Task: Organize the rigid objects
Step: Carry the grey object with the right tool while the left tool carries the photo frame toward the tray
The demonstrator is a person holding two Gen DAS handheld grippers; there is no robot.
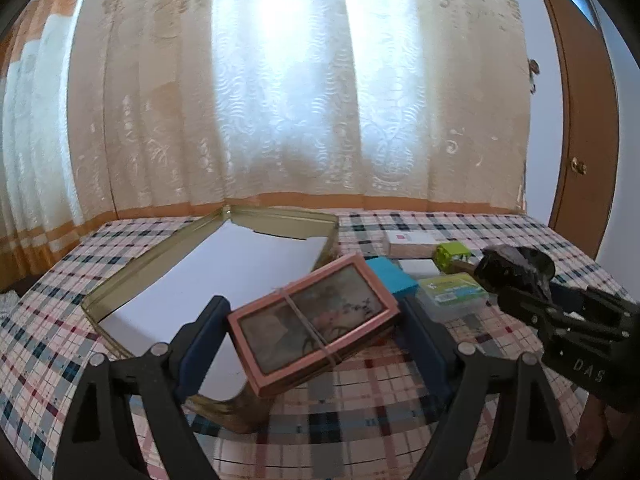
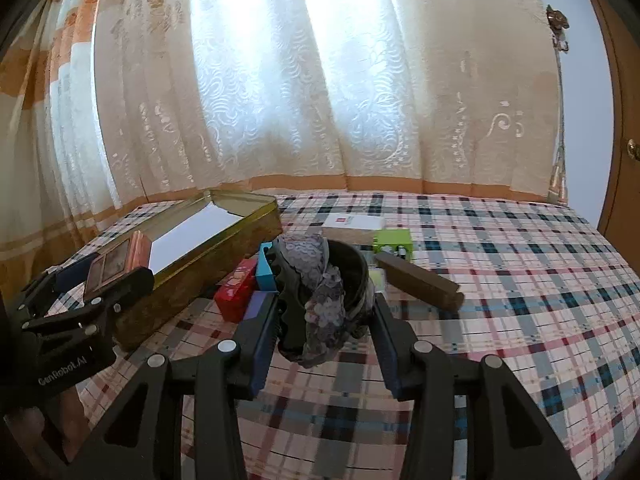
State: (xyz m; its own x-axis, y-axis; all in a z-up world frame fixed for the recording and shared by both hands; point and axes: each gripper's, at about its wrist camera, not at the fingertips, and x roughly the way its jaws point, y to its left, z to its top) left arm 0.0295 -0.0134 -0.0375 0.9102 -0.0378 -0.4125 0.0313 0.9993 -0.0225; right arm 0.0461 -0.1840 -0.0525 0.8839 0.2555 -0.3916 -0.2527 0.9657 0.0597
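A pink-framed box point(image 1: 312, 318) with a clear lid and a rubber band round it hangs tilted over the near corner of an open gold tin point(image 1: 132, 276) lined in white. My left gripper point(image 1: 312, 312) is shut on it, one finger at each end. In the right wrist view this gripper point(image 2: 112, 276) and the pink box point(image 2: 114, 266) show at the left, beside the gold tin point(image 2: 224, 256). My right gripper point(image 2: 325, 304) is shut on a dark round pot with grey sequinned cloth point(image 2: 324, 292), held above the tablecloth. The right gripper point(image 1: 516, 276) also shows at the right of the left wrist view.
On the checked tablecloth point(image 2: 500, 280) lie a red box point(image 2: 236, 290), a blue box point(image 1: 390, 278), a brown wooden block point(image 2: 420, 286), a green item point(image 1: 452, 256), a white box point(image 1: 412, 240) and a clear case with a green label point(image 1: 452, 290). Curtains hang behind, with a door at the right.
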